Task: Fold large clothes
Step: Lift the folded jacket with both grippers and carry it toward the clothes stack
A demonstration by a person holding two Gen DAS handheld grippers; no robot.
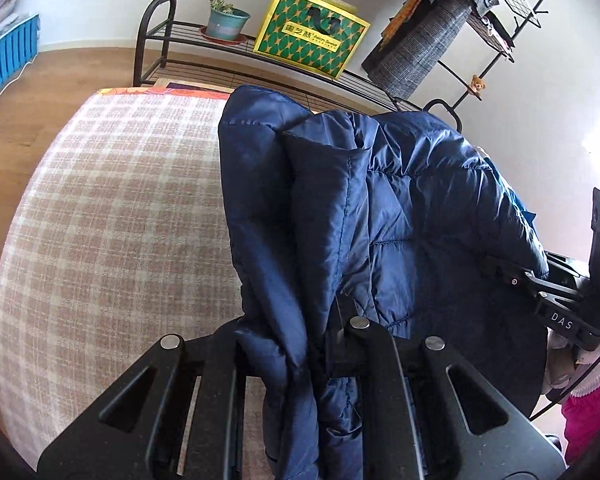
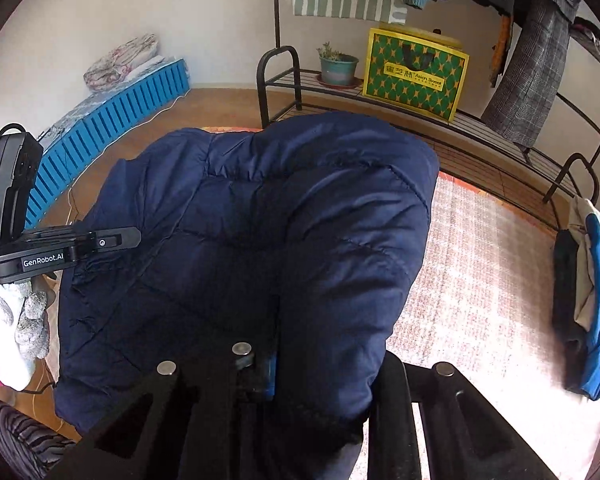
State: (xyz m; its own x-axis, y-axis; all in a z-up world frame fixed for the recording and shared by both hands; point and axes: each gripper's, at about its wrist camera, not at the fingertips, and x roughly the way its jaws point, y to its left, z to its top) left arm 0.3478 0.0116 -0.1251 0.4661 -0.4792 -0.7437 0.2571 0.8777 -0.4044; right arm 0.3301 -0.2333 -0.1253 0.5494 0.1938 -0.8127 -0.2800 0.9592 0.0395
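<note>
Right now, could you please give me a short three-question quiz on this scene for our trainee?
1. True or false: the navy padded jacket lies flat and untouched on the checked cover.
2. Multiple choice: what stands beside the potted plant on the black metal rack? A) a green and yellow gift bag B) a red bucket C) a lamp
3. Short answer: what does each hand-held gripper hold, the left hand-held gripper and the right hand-held gripper?

Key: 1 false, both grip it and it hangs raised. 2 A. 3 the navy padded jacket.
</note>
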